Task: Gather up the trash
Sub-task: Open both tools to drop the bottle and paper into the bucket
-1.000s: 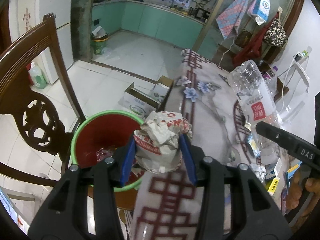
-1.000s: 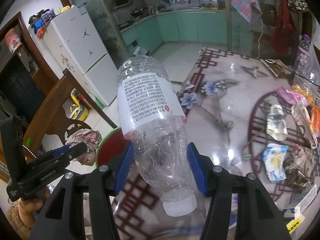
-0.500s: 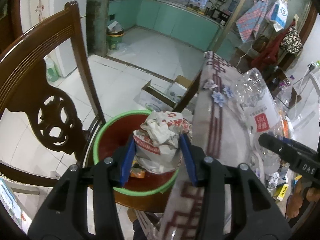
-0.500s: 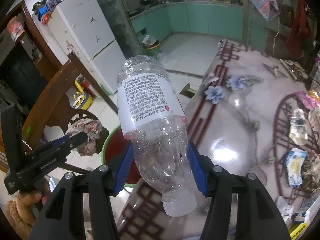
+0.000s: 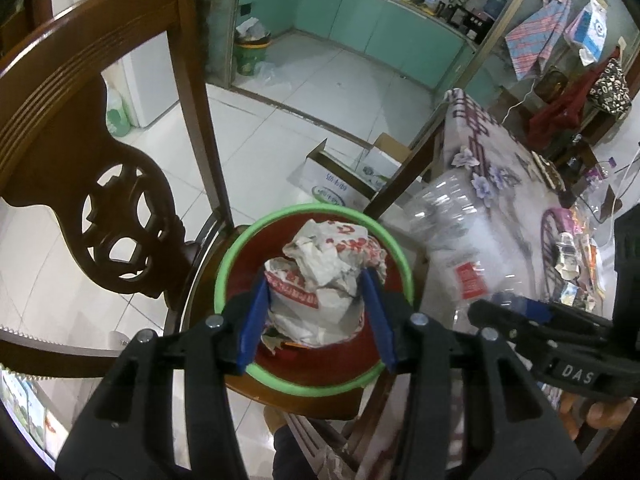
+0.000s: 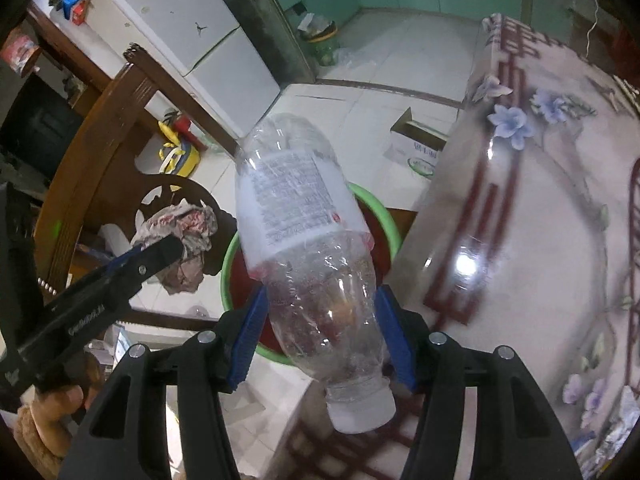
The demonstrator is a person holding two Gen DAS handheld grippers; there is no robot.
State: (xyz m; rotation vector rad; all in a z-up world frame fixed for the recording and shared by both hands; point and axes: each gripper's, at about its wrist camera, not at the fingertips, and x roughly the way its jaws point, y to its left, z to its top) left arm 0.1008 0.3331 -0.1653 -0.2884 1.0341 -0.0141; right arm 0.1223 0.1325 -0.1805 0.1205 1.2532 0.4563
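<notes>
My left gripper (image 5: 314, 280) is shut on a crumpled white-and-red paper wad (image 5: 320, 268), held right over the red bin with a green rim (image 5: 236, 248) that sits on a chair seat. My right gripper (image 6: 320, 292) has a clear, empty plastic bottle (image 6: 292, 200) between its blue pads, cap end towards me. Its jaws are opening, and the pads still touch the bottle's sides. The bottle hangs over the bin's rim (image 6: 384, 216), beside the table edge. In the right wrist view the left gripper and wad (image 6: 184, 220) are at the left.
A carved wooden chair back (image 5: 80, 120) rises left of the bin. The patterned table (image 6: 520, 220) lies to the right, with several wrappers (image 5: 568, 248) on it. A cardboard box (image 5: 332, 184) stands on the tiled floor behind the bin. A white fridge (image 6: 180, 32) stands further back.
Both grippers have moved off the table edge towards the bin and sunk lower. The wad now hangs over the bin's opening. The bottle has tipped slightly and the right pads stand wider.
</notes>
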